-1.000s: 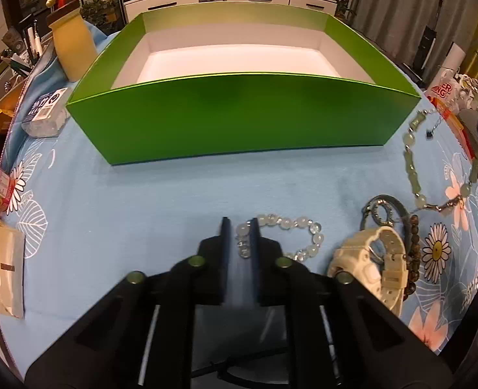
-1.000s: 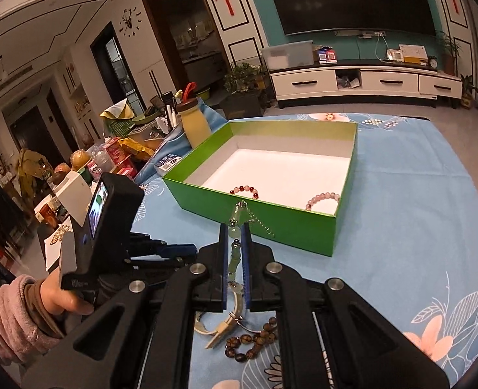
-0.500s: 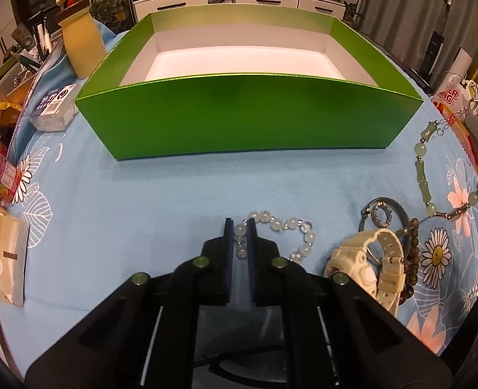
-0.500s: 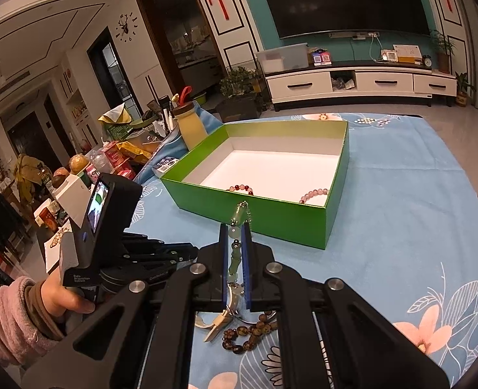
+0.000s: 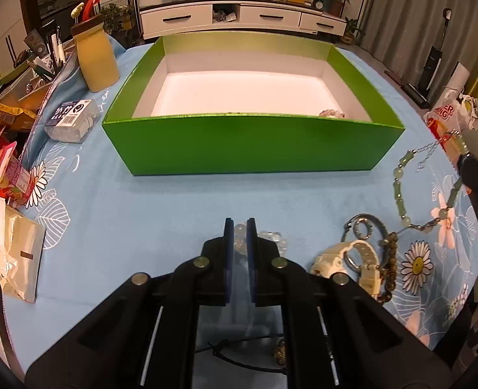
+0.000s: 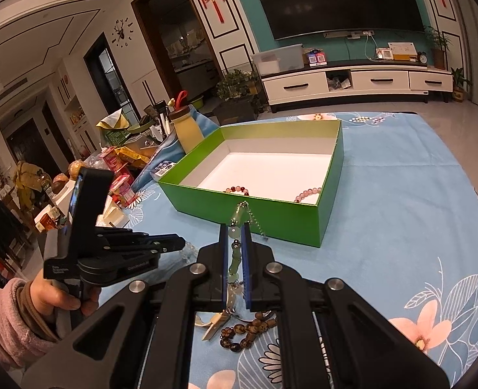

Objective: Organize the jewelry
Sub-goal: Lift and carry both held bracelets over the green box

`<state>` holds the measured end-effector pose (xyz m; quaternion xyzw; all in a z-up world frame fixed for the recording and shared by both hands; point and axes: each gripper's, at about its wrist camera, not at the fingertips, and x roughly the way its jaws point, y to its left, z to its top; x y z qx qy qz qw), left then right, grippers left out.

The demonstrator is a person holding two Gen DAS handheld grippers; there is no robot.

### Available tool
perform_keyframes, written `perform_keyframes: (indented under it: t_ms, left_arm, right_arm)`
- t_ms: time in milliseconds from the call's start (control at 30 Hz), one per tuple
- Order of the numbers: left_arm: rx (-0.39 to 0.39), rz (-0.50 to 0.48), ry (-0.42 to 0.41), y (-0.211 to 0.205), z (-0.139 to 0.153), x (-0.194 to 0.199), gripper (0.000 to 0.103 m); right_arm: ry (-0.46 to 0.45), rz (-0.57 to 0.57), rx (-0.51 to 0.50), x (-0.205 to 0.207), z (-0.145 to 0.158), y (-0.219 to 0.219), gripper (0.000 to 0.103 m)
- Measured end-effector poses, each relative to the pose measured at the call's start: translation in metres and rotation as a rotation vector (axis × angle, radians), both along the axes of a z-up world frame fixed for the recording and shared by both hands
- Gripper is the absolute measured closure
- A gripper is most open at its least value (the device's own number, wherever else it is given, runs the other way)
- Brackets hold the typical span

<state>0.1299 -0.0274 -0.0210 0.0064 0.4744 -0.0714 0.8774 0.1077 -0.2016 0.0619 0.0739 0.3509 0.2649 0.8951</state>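
My left gripper (image 5: 239,224) is shut on a clear bead bracelet (image 5: 273,236), whose beads show between and beside the pads, just above the blue cloth. The green box (image 5: 248,142) with a white floor stands straight ahead. My right gripper (image 6: 234,227) is shut on a jade-green bead necklace (image 6: 235,254), its chain end dangling in front of the green box (image 6: 287,220). In the left wrist view the jade necklace (image 5: 400,188) hangs at the right. Inside the box lie a red-and-pink bracelet (image 6: 237,189) and a pale pink bracelet (image 6: 307,193).
A white watch (image 5: 352,259), a metal ring bracelet (image 5: 365,227) and a brown bead bracelet (image 5: 389,259) lie on the cloth right of my left gripper. A yellow bottle (image 5: 96,61), a small plastic case (image 5: 70,120) and snack packets (image 5: 8,175) crowd the table's left side.
My left gripper has risen and pulled back a little with the clear bracelet, which is now bunched at its pads. The right gripper keeps its hold on the jade necklace, hardly moving.
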Motion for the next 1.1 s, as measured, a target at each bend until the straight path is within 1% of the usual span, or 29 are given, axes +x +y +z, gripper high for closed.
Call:
perform_keyframes:
  t_ms: [333,567,1033,1100]
  left_arm:
    - [-0.019,-0.007,-0.038,-0.003,0.022,-0.005,0.096]
    - [-0.05,-0.007,-0.06,0.0,0.037,-0.009,0.096]
    - [-0.11,0.017,-0.089,0.018,0.056,-0.006,0.096]
    - [-0.106,0.016,-0.097,0.019,0.06,-0.006,0.096]
  right_arm:
    - [-0.004,-0.001,0.003,-0.001,0.002,0.0,0.096]
    - [-0.006,-0.002,0.003,-0.002,0.002,0.0,0.096]
    - [-0.003,-0.02,0.002,-0.001,0.008,-0.008,0.096]
    - [-0.004,-0.023,-0.002,0.0,0.009,-0.008,0.096]
